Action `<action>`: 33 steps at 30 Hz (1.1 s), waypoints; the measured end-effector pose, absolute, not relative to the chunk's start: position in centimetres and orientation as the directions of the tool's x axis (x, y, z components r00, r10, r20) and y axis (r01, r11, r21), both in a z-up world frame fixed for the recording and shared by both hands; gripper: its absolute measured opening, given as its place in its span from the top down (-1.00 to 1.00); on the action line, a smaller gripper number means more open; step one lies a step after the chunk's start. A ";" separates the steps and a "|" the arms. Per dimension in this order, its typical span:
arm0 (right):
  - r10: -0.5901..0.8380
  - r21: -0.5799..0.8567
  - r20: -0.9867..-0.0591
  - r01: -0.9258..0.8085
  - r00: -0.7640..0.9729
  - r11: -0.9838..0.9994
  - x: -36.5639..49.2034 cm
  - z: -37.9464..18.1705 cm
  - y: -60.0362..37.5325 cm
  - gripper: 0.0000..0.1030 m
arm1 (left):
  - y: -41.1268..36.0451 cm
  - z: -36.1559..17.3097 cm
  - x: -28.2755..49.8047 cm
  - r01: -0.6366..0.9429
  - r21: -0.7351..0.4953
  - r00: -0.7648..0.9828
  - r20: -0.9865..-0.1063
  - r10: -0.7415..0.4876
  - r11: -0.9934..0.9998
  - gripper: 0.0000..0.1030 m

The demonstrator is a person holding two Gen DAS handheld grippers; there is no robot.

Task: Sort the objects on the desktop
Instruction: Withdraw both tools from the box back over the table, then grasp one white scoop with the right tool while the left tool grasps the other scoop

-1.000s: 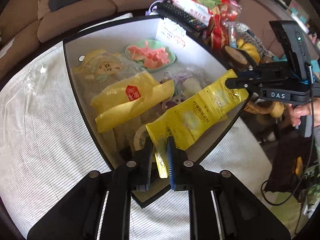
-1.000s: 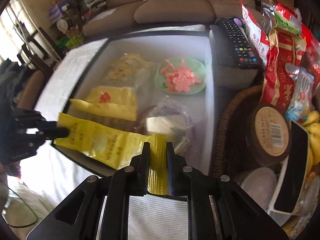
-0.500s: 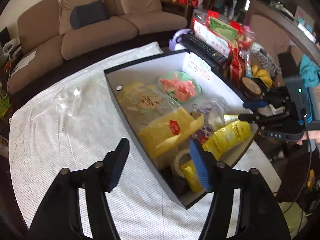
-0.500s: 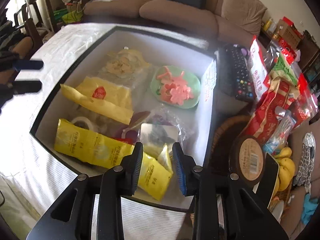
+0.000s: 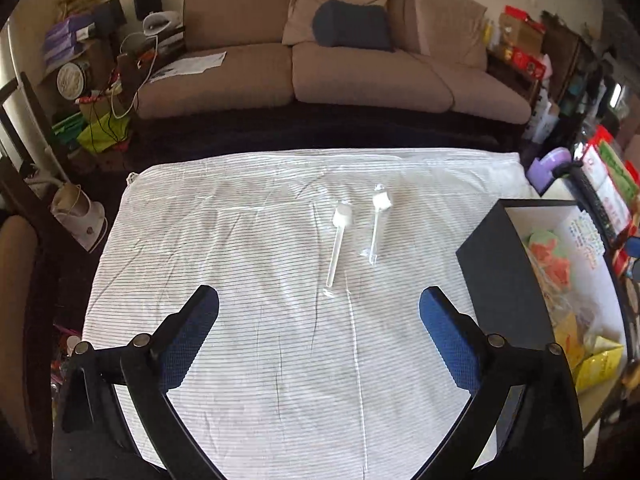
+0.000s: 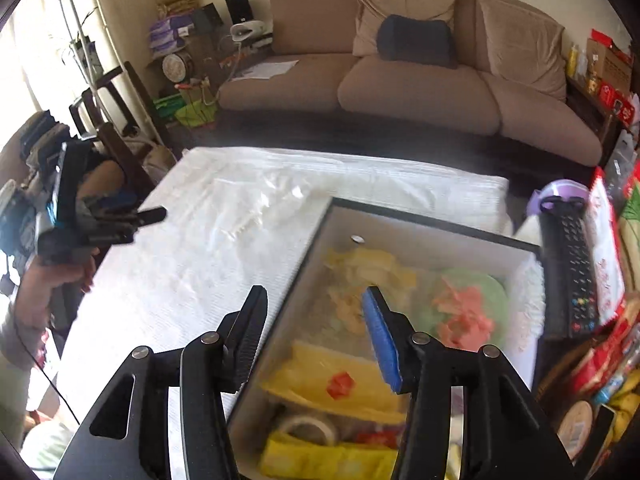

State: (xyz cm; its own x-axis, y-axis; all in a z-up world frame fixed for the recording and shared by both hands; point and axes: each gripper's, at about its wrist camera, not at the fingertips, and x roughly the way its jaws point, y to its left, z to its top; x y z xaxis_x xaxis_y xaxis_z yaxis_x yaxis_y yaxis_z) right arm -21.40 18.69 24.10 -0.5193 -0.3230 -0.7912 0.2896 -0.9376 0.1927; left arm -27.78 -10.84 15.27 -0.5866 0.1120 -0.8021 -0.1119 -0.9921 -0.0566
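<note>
My left gripper [image 5: 319, 322] is wide open and empty over the striped white cloth [image 5: 248, 360]. Two clear tubes with white caps [image 5: 337, 247] [image 5: 376, 226] lie on the cloth ahead of it. The black-walled box [image 5: 496, 264] stands at the right; it holds yellow packets [image 6: 340, 384], a green plate of pink pieces [image 6: 472, 308] and a tape roll [image 6: 308, 428]. My right gripper [image 6: 316, 340] is open and empty above the box's left wall [image 6: 280, 328]. The left gripper also shows at the left of the right wrist view [image 6: 150, 216].
A brown sofa [image 5: 332, 64] stands beyond the table. A remote control [image 6: 570, 276], snack bags [image 6: 612, 248] and bananas [image 6: 620, 412] crowd the right side beside the box. Clutter and a chair [image 6: 116, 140] stand at the left.
Both grippers let go of the long yellow packet, which now lies in the box. Both opened and pulled back and up; the left swung away over the cloth.
</note>
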 end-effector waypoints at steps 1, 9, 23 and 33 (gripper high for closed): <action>-0.340 0.220 -0.792 0.282 -0.506 -0.934 -22.8 23.8 17.5 0.00 | -10.9 14.4 -28.3 -0.109 -0.038 -0.589 -0.803 0.095 -0.993 -0.96; -0.323 0.294 -0.840 0.134 -0.436 -0.946 -33.5 17.7 9.7 -0.13 | -10.4 6.9 -32.4 -0.119 0.031 -0.569 -0.822 0.043 -0.992 -0.96; -0.192 0.218 -0.910 -0.031 -0.368 -0.975 -42.3 6.8 6.6 -0.14 | -10.0 2.2 -35.6 -0.142 0.095 -0.611 -0.791 0.012 -0.985 -0.96; -0.136 0.131 -0.906 0.042 -0.401 -0.991 -42.4 5.5 5.3 -1.00 | -8.1 1.0 -35.4 -0.167 0.141 -0.593 -0.805 -0.015 -0.976 -1.00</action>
